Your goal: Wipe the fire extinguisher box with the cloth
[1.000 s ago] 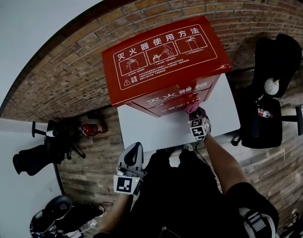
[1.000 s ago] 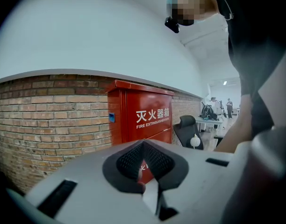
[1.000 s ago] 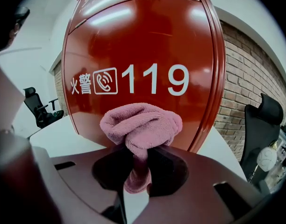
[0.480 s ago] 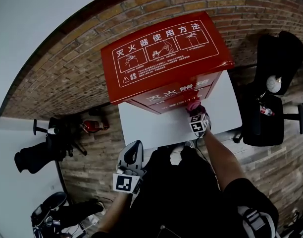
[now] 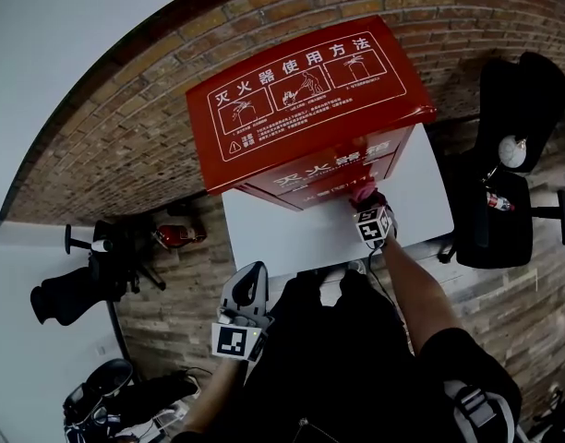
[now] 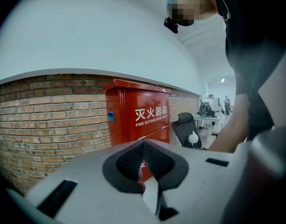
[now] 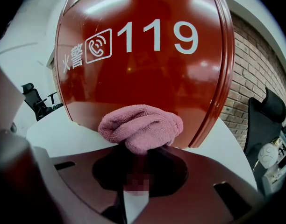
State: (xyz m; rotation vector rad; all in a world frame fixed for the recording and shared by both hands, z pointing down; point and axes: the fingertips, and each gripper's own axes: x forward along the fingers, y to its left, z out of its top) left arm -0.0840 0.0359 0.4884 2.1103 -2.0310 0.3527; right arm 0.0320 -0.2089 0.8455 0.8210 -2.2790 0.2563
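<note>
The right claw (image 7: 141, 149) is clamped on a bunched pink cloth (image 7: 140, 125). The wad presses against the lower front of the red fire extinguisher box (image 7: 147, 64), just under the white "119". The box stands on a white counter (image 5: 282, 238) against a brick wall (image 6: 49, 106). The left claw (image 6: 144, 160), closed on nothing, hangs well apart from the box.
</note>
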